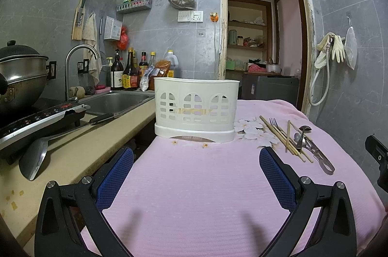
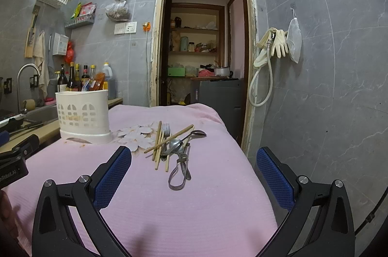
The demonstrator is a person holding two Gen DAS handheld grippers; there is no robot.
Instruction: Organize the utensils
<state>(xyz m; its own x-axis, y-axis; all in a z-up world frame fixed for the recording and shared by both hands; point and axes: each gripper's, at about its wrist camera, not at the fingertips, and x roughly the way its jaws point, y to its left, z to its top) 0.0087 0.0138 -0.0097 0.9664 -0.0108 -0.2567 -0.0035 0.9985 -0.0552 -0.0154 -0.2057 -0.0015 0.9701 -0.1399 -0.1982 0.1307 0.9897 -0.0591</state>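
Blue-padded fingers of the right tool frame the view, spread wide and holding nothing; the left tool hangs just as wide and empty over bare pink cloth.

Ahead of the right tool, the utensils lie in one loose pile on the cloth-covered tabletop: wooden chopsticks crossed over a fork, two spoons tangled among them, and a loop-handled metal piece nearest the tool, which I cannot identify for sure. Left of the pile, apart from it and across the flower print, stands the white slotted holder, upright and, as far as I can see, empty. Beyond its left side the cloth ends near the sink and the stove with its pot.

Nothing looks sorted yet. The pile is the risk: pinching one chopstick will likely drag or flick its crossed neighbours, and round sticks could roll toward the right edge. Thin flat metal on soft cloth may slip the pads, or cloth gets pinched instead. The light holder could tip if a piece strikes its rim.
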